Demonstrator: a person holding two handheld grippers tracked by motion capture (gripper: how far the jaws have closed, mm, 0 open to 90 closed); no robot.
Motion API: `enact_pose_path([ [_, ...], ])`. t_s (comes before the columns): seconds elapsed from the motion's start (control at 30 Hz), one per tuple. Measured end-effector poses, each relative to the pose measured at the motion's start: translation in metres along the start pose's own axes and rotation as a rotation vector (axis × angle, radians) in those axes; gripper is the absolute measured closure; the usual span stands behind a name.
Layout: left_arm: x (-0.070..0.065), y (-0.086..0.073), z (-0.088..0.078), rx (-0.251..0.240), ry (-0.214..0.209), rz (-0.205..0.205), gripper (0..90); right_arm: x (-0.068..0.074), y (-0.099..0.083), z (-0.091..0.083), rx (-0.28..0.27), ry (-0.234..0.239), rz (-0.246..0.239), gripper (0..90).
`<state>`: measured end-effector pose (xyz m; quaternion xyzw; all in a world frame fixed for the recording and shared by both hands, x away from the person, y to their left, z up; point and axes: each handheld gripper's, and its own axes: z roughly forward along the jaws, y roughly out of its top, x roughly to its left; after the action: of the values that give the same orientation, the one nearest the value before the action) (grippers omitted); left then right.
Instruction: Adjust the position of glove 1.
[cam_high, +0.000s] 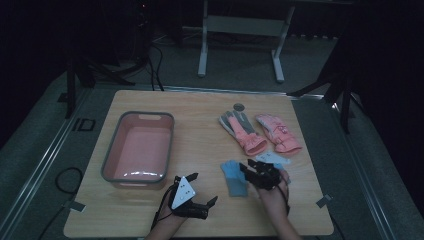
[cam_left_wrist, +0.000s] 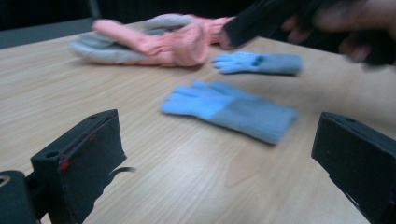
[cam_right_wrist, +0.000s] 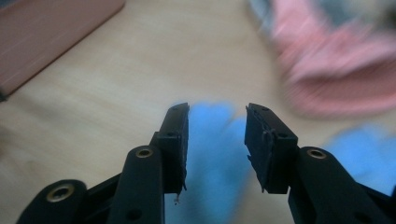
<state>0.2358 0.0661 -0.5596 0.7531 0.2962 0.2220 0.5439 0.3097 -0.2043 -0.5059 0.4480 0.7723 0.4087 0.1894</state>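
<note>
Our right claw, jaws part-open and empty, hovers right over the near blue glove, which lies near-to-far, while our left claw gapes wide farther left.

A small round grey disc lies on the wooden surface just behind the pink gloves, and white frame legs stand farther back.

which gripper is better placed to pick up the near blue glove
Right. The right gripper hovers directly over the near blue glove, jaws open with the glove between them in the right gripper view. The left gripper is open too, but sits off to the glove's side, nearer the pink bin.
</note>
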Motion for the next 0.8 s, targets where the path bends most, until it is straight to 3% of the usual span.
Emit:
enact_pose_path([
  [0.03, -0.001, 0.000, 0.000, -0.004, -0.026, 0.019, 2.2, -0.010, 0.006, -0.005, 0.001, 0.044, -0.002, 57.2],
  [0.07, -0.001, 0.000, 0.000, -0.004, -0.026, 0.019, 2.2, -0.020, 0.010, -0.010, -0.031, 0.046, -0.021, 58.0],
  [0.1, -0.002, 0.000, 0.001, 0.007, -0.015, 0.016, 2.2, -0.031, 0.013, -0.014, -0.027, 0.060, -0.029, 58.8],
  [0.13, -0.002, 0.000, 0.001, 0.007, -0.015, 0.016, 2.2, -0.031, 0.013, -0.014, -0.027, 0.060, -0.029, 58.8],
  [0.17, -0.002, 0.000, 0.001, -0.014, -0.071, 0.008, 2.2, -0.051, 0.014, -0.017, -0.027, 0.103, -0.068, 57.9],
  [0.2, -0.004, 0.001, 0.001, 0.001, -0.051, 0.031, 2.1, -0.058, 0.011, -0.019, -0.016, 0.062, -0.109, 57.9],
  [0.23, -0.005, 0.001, 0.002, 0.002, -0.047, 0.043, 2.2, -0.066, 0.008, -0.018, 0.017, 0.087, -0.129, 58.0],
  [0.27, -0.004, 0.001, 0.002, 0.001, -0.068, 0.021, 2.1, -0.075, 0.004, -0.020, 0.001, 0.075, -0.136, 58.5],
  [0.37, -0.004, 0.002, 0.002, 0.019, -0.057, 0.035, 2.1, -0.084, -0.001, -0.022, -0.002, 0.050, -0.141, 59.7],
  [0.4, -0.002, 0.001, 0.000, 0.010, -0.057, 0.006, 2.2, -0.107, -0.012, -0.025, 0.023, 0.051, -0.134, 60.2],
  [0.43, -0.002, 0.001, 0.000, 0.010, -0.057, 0.006, 2.1, -0.112, -0.014, -0.024, 0.045, 0.079, -0.132, 60.0],
  [0.47, 0.000, 0.000, 0.000, 0.010, -0.058, -0.016, 2.2, -0.117, -0.016, -0.024, 0.068, 0.057, -0.147, 59.9],
  [0.5, 0.000, 0.001, 0.001, 0.022, -0.052, -0.017, 2.2, -0.120, -0.019, -0.026, 0.052, 0.029, -0.155, 59.8],
  [0.53, -0.002, 0.001, 0.001, 0.038, -0.041, 0.017, 2.1, -0.125, -0.020, -0.026, 0.053, 0.088, -0.124, 58.9],
  [0.57, -0.003, 0.000, 0.002, 0.030, -0.054, 0.015, 2.1, -0.128, -0.021, -0.024, 0.078, 0.052, -0.139, 58.1],
  [0.6, -0.002, 0.000, 0.002, 0.025, -0.063, 0.000, 2.1, -0.129, -0.022, -0.024, 0.080, 0.025, -0.159, 58.3],
  [0.63, -0.003, 0.001, 0.002, 0.032, -0.062, -0.006, 2.1, -0.131, -0.022, -0.023, 0.079, 0.076, -0.150, 58.3],
  [0.7, -0.003, 0.000, 0.002, 0.023, -0.061, 0.006, 2.1, -0.130, -0.022, -0.020, 0.106, 0.049, -0.175, 57.1],
  [0.73, -0.003, 0.000, 0.002, 0.023, -0.061, 0.006, 2.1, -0.130, -0.022, -0.020, 0.106, 0.049, -0.175, 57.1],
  [0.77, -0.001, 0.000, 0.001, 0.023, -0.059, -0.008, 2.1, -0.131, -0.022, -0.015, 0.111, 0.095, -0.147, 56.2],
  [0.8, -0.001, 0.000, 0.001, 0.012, -0.060, -0.009, 2.2, -0.130, -0.023, -0.013, 0.120, 0.072, -0.164, 55.8],
])
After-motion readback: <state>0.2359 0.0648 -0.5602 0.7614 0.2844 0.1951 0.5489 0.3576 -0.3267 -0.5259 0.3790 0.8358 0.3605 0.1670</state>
